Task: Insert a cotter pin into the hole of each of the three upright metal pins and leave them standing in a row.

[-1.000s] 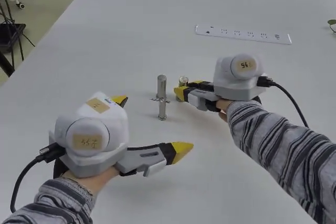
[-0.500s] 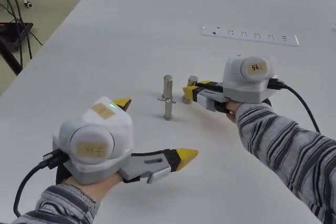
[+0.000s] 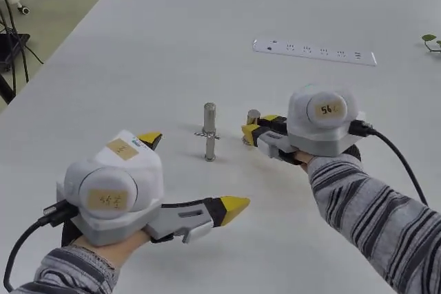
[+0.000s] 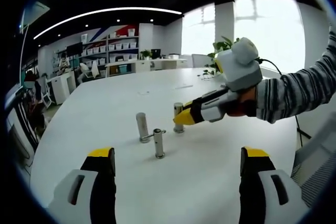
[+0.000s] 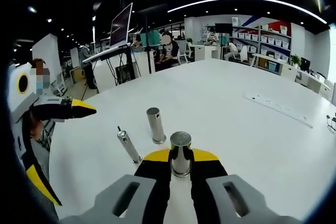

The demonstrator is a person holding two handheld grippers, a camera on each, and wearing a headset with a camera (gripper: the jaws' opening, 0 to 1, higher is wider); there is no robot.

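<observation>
Two metal pins stand upright mid-table: the far pin and the near pin. A cotter pin sticks out sideways from the top of the near one. A third metal pin stands to their right, and my right gripper is shut on it, yellow tips either side. My left gripper is low at the front left, open wide and holding nothing.
A white power strip lies at the back of the white table. A plant sprig shows at the right edge. The table's left edge drops to floor with stands and cables.
The camera has shifted. My right gripper, still shut on its pin, has drawn slightly right, away from the two standing pins. The left gripper stays open in place.
</observation>
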